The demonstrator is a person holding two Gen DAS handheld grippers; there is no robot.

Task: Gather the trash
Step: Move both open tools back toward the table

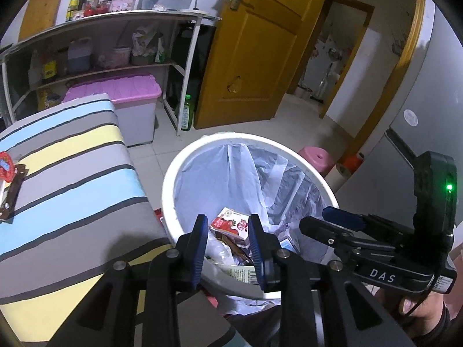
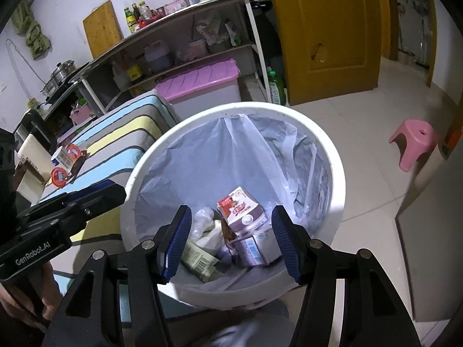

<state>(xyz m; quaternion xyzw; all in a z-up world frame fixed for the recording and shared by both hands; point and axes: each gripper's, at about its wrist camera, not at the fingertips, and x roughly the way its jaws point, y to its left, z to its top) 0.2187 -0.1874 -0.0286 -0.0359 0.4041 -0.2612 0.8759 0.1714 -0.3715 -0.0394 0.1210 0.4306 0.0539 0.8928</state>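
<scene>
A white bin point(image 1: 173, 179) point(image 2: 332, 156) with a pale plastic liner stands on the floor beside a striped table point(image 1: 72, 159) point(image 2: 124, 133). Inside lie a red-and-white carton point(image 1: 231, 224) point(image 2: 241, 206), a purple carton point(image 2: 249, 248), a clear bottle point(image 2: 202, 219) and other scraps. My left gripper point(image 1: 228, 248) point(image 2: 110, 192) hangs over the bin's near rim, jaws apart, nothing between them. My right gripper point(image 2: 231, 244) point(image 1: 327, 219) is open wide above the bin, empty. On the table remain a brown wrapper point(image 1: 13, 193) point(image 2: 78, 164), red round lids point(image 1: 5, 167) point(image 2: 59, 177) and a small white box point(image 2: 62, 157).
A pink stool point(image 2: 413, 141) point(image 1: 317, 156) stands on the tiled floor to the right. A pink-lidded storage box point(image 1: 121, 92) point(image 2: 199, 78) sits under a shelf rack point(image 1: 95, 29) behind the table. A yellow door point(image 1: 254, 57) stands open behind the bin. A grey fridge point(image 1: 419, 110) is at the right.
</scene>
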